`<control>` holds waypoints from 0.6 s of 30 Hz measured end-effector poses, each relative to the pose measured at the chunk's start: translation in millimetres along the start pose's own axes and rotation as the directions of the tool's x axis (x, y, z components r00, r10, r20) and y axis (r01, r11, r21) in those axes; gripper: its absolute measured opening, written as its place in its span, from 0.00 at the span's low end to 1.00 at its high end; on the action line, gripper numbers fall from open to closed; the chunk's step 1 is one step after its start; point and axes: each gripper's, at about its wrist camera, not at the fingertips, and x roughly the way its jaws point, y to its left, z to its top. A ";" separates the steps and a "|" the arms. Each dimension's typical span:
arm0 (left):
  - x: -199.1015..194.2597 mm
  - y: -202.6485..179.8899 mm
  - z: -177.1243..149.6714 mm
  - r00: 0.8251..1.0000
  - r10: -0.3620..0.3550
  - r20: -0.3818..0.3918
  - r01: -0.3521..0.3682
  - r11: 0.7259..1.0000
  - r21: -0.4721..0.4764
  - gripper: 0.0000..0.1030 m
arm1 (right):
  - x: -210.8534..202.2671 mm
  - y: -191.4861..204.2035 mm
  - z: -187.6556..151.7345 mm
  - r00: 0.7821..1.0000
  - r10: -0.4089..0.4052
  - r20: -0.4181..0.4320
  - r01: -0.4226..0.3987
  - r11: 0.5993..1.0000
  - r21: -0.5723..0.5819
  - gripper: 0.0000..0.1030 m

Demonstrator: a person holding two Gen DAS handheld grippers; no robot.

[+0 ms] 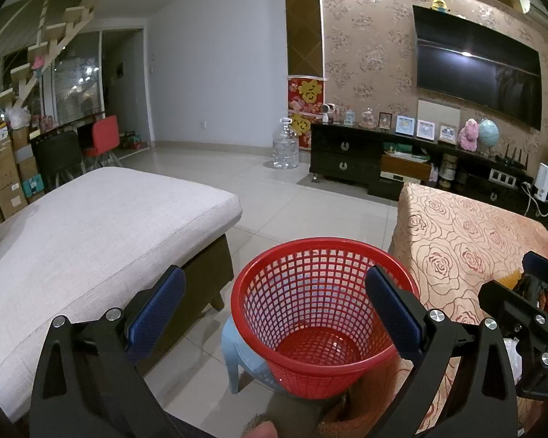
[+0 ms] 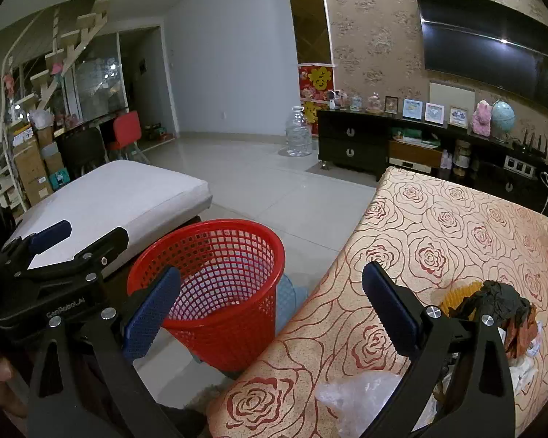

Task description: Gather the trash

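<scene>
Both grippers up front, both empty. The left gripper (image 1: 276, 306) has its jaws spread wide, nothing between them, hovering tilted down over the red basket (image 1: 321, 314). The right gripper (image 2: 270, 308) has its jaws just as wide, held above the near edge of the counter (image 2: 438, 226) with its rose-patterned cloth.

Right there by the right gripper sits the trash: a clear plastic bag (image 2: 358, 398) at the counter's near edge, and just past the right finger a crumpled black wad (image 2: 497, 299) lying against a yellow ruffled piece (image 2: 456, 294), with reddish-brown scraps (image 2: 520, 335) beside it. All of it rests on the cloth, untouched.

The basket stands empty on a pale blue stool (image 1: 241, 361), just beside the counter, between it and the grey cushioned ottoman (image 1: 102, 233).

Farther out, open tiled floor (image 1: 274, 189), then a clear water jug (image 1: 285, 146) by the wall. At the back, a dark cabinet (image 1: 347, 157) lined with framed pictures, a pink plush and a globe (image 1: 487, 133), and above it the TV (image 1: 478, 65).
</scene>
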 end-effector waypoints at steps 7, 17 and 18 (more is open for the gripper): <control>0.3 0.1 -0.9 1.000 -0.001 0.001 0.001 1.000 -0.001 0.92 | 1.0 -1.9 -0.8 1.000 0.001 0.000 -0.001 1.000 -0.001 0.93; 0.6 -0.7 -1.6 1.000 -0.002 0.001 0.002 1.000 0.000 0.92 | 2.3 1.2 1.3 1.000 0.008 -0.004 -0.008 1.000 -0.008 0.93; 0.4 0.0 -0.9 1.000 0.000 0.001 0.000 1.000 0.000 0.92 | 2.7 1.3 1.2 1.000 0.009 -0.004 -0.009 1.000 -0.009 0.93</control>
